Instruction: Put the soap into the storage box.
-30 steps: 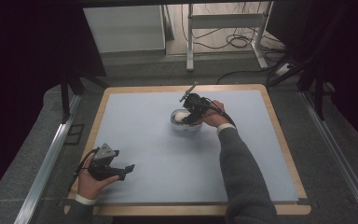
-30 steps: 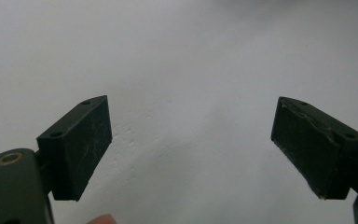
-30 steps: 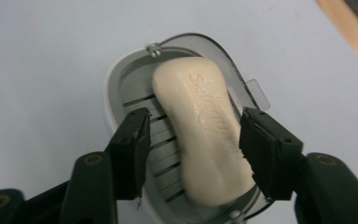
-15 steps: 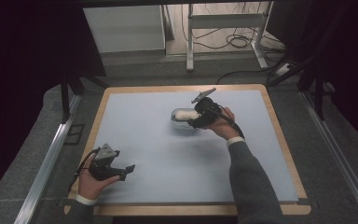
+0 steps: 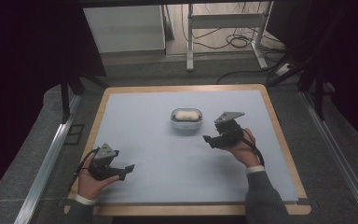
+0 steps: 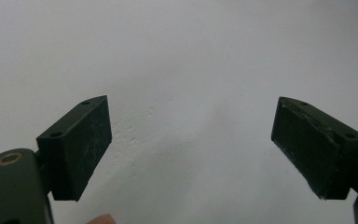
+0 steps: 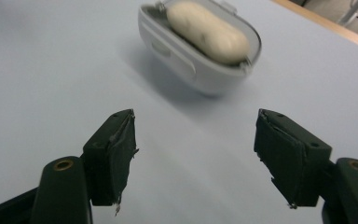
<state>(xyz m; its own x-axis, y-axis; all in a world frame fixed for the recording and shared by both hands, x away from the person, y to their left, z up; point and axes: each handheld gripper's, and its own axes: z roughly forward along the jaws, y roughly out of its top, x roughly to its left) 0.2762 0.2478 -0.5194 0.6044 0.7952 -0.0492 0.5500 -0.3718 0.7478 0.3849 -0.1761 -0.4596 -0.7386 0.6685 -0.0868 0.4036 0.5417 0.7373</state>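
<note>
Your right tongs, released with nothing between the jaws after just opening, sit at 4 o'clock of the white case; its long axis runs 9-to-3, and the left tongs, also released, lie farther off.

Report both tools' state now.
Left tool: open, holding nothing.
Right tool: open, jaws just opening, nothing between them; white container lies ahead.

Looking along the left gripper, both black jaws are spread wide apart with nothing between them. Below is just the pale table surface, and a fingertip pokes in at the bottom edge.
</note>
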